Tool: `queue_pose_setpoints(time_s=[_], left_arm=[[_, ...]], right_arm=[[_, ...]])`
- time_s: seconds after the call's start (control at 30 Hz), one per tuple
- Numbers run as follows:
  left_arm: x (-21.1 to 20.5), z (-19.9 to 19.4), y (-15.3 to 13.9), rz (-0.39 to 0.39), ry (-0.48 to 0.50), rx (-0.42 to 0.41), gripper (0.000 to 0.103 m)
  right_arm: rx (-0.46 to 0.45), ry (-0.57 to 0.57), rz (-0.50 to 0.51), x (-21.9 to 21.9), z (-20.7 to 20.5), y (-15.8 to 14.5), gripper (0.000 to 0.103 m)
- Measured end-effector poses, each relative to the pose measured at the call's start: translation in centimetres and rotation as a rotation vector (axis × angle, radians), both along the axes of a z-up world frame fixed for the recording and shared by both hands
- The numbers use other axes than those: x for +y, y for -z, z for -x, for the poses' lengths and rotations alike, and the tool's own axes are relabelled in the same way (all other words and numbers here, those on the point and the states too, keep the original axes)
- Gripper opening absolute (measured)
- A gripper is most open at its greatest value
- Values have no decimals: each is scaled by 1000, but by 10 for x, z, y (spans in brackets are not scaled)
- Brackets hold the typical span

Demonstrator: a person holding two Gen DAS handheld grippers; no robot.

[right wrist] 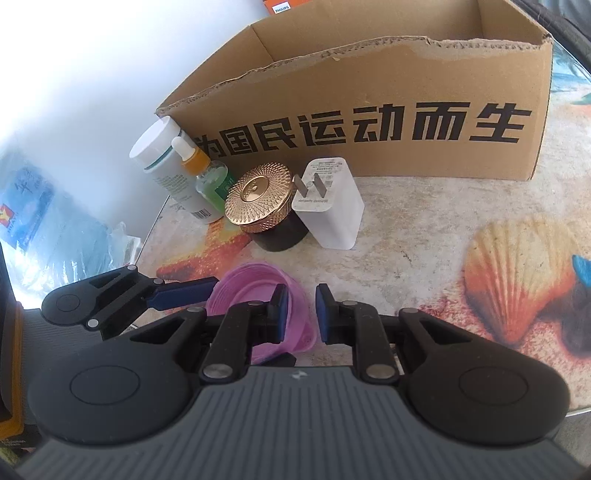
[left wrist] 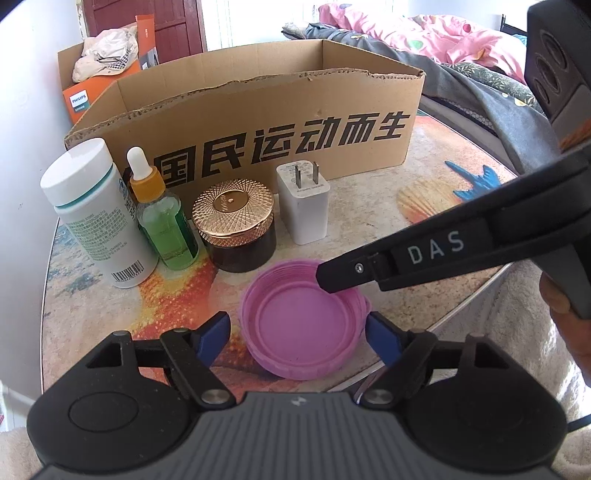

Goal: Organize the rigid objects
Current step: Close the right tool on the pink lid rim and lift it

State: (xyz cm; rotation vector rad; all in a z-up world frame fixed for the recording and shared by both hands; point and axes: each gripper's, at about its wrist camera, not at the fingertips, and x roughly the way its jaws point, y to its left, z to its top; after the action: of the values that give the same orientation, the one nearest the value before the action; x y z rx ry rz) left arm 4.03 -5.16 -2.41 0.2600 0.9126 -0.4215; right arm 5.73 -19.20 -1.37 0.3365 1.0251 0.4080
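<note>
A purple plastic lid lies upside down on the table's near edge; it also shows in the right wrist view. My left gripper is open, with its blue pads on either side of the lid. My right gripper is open with a narrow gap, straddling the lid's rim: one pad inside the lid, the other outside. Its finger reaches in from the right in the left wrist view. Behind stand a white bottle, a green dropper bottle, a gold-lidded jar and a white charger.
An open cardboard box with black characters stands at the back of the table. The table cover has a shell print. An orange Philips box sits behind on the left. A bed with pink bedding lies at right.
</note>
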Motion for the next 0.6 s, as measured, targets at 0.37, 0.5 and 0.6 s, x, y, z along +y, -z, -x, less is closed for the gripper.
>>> queue_pose_setpoints(time_s=[0.37, 0.5, 0.6], left_arm=[[-2, -4, 4, 2, -14, 16, 75], [-4, -6, 4, 5, -20, 22, 75], [-5, -4, 2, 7, -15, 16, 75]], right_arm=[[-40, -51, 67, 13, -3, 4, 16], [-44, -46, 76, 15, -3, 4, 16], [-49, -40, 79, 14, -1, 2, 16]])
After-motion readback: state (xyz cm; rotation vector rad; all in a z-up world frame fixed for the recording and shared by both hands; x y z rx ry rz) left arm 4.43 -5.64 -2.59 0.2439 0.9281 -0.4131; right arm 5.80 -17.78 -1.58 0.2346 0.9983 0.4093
